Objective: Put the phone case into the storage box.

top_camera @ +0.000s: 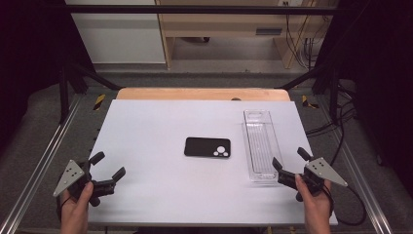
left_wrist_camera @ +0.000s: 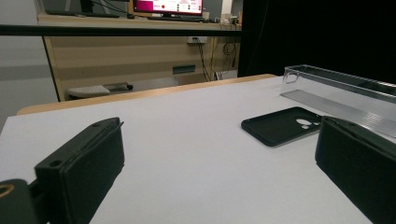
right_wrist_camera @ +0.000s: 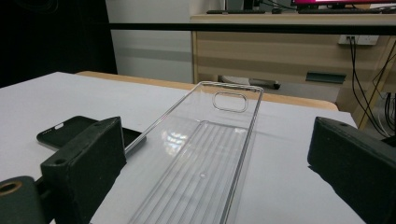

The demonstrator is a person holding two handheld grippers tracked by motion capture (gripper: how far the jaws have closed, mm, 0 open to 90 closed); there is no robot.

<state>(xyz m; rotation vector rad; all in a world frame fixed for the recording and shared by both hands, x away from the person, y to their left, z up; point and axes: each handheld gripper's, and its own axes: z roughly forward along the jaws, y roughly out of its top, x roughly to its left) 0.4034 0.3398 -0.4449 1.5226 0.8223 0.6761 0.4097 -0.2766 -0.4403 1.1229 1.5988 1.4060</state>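
Start of approach: both grippers, left (top_camera: 108, 168) and right (top_camera: 291, 160), were at the near edge, jaws apart, empty. Black phone case (top_camera: 207, 146) lay mid-table, clear tray (top_camera: 261, 145) just right. Next: probably reach and close on the case.

Black phone case (top_camera: 207, 146) lies beside clear tray (top_camera: 261, 145) on table (top_camera: 146, 126).

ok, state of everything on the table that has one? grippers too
left gripper: open, nothing between its jaws, hovering near the table's front left
right gripper: open, empty, at the near end of the clear tray
phone case: flat at table centre, untouched
clear tray: upright, lengthwise, empty
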